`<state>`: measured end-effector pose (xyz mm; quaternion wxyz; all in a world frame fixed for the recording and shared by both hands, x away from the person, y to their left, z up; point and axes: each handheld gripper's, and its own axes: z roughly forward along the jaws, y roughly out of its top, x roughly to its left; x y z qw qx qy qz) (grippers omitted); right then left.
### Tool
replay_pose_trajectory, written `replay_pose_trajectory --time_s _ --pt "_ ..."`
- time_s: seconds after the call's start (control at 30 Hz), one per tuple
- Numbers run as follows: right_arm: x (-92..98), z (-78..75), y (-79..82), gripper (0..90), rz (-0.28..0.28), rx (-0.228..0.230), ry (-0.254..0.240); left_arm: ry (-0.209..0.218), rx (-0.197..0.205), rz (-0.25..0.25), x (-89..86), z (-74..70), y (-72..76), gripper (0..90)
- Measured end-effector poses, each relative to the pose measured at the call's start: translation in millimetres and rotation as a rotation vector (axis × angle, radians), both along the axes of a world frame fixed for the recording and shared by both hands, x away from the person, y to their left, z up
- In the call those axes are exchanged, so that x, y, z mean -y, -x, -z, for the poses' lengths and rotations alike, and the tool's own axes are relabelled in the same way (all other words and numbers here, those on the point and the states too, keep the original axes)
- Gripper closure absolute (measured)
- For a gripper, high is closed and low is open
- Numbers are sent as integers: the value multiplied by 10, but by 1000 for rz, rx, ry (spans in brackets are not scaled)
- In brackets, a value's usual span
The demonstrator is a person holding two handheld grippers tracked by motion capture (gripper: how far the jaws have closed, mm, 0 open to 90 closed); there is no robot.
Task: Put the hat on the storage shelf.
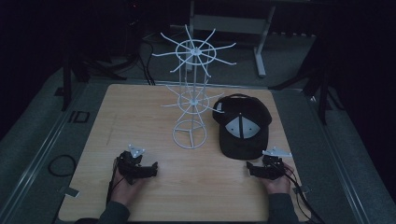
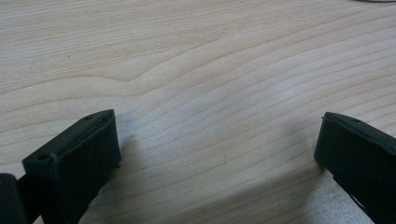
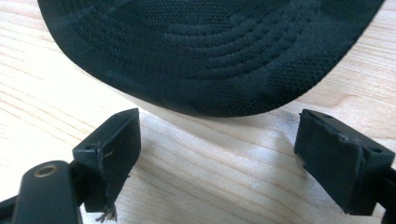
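The table (image 1: 140, 121) is pale wood with wavy grain. On it stands a white wire rack (image 1: 191, 100), and right of the rack lies a black cap (image 1: 243, 126) with grey front panels and curved stitched rows on its brim.

Item 1: black fabric baseball cap (image 1: 243, 128) with a grey front panel. Lies on the wooden table just right of the rack's ring base, near but apart from it. Brim points toward the person; the crown is on the far side. Brim shows curved rows of stitching (image 3: 210, 51) and rests with a thin shadow beneath its front edge.

Item 2: white wire display rack (image 1: 191, 88), upright. Round ring base (image 1: 189, 135), central post, two tiers of radiating hook arms, the upper tier wider. All hooks bare. Stands just left of the cap.
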<state>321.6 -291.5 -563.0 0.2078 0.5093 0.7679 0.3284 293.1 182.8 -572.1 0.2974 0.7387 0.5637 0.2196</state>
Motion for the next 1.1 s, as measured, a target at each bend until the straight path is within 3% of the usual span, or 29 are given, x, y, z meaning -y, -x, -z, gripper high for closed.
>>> replay_pose_trajectory --time_s 0.13,0.3,1.1 --pt "27 -19 -24 187 -3 -14 -45 0 0 0 0 0 0 1" --pt "30 -35 -86 201 -16 -24 -66 0 0 0 0 0 0 1" --pt "59 -304 -387 203 -32 24 -81 1 0 -1 1 1 1 1"
